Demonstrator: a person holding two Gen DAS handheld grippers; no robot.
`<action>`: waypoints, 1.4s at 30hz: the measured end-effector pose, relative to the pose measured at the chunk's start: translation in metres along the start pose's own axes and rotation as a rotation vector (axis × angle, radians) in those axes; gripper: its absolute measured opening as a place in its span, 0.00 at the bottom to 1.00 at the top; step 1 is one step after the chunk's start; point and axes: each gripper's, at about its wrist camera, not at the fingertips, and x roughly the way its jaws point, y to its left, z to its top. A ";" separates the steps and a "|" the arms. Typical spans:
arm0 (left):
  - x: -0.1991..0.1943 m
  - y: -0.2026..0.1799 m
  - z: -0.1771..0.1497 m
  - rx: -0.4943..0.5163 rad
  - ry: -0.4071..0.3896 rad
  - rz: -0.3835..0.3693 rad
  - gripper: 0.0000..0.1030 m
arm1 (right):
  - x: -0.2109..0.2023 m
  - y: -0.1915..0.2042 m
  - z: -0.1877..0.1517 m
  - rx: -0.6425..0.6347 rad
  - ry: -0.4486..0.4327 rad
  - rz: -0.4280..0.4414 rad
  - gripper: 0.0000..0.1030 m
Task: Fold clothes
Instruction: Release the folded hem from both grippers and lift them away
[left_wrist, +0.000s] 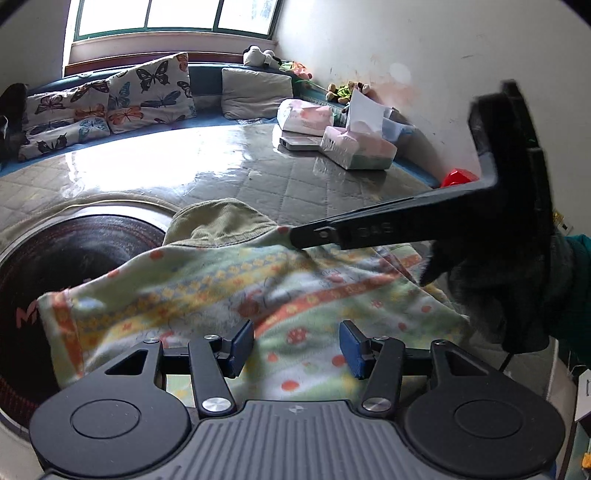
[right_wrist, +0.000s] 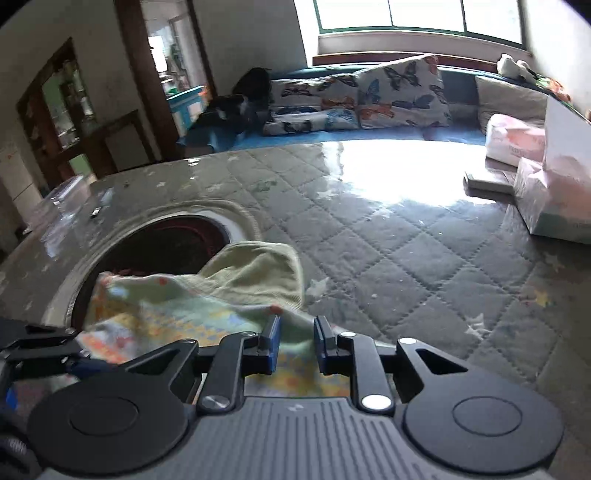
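the left gripper (left_wrist: 296, 345) hovers low over the patterned garment (left_wrist: 236, 295), its blue pads spread wide with nothing between them; the right gripper (right_wrist: 296, 345) sits at the garment's (right_wrist: 192, 310) near edge, jaws parted, cloth lying in the gap but not pinched; the garment is bunched on the quilted table (right_wrist: 406, 258), its olive ribbed part draped over a dark round opening (right_wrist: 162, 247); further off sit tissue packs (left_wrist: 354, 147), then butterfly cushions (left_wrist: 147, 92) below the window (left_wrist: 173, 14)
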 end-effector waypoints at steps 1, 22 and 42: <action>-0.002 0.000 -0.002 -0.002 -0.001 0.001 0.53 | -0.004 0.003 -0.004 -0.014 0.004 0.006 0.24; -0.036 -0.009 -0.043 -0.044 -0.016 0.021 0.54 | -0.077 0.046 -0.091 -0.202 0.026 0.018 0.43; -0.047 0.045 -0.009 -0.196 -0.091 0.103 0.53 | -0.075 0.014 -0.049 -0.089 -0.041 0.009 0.47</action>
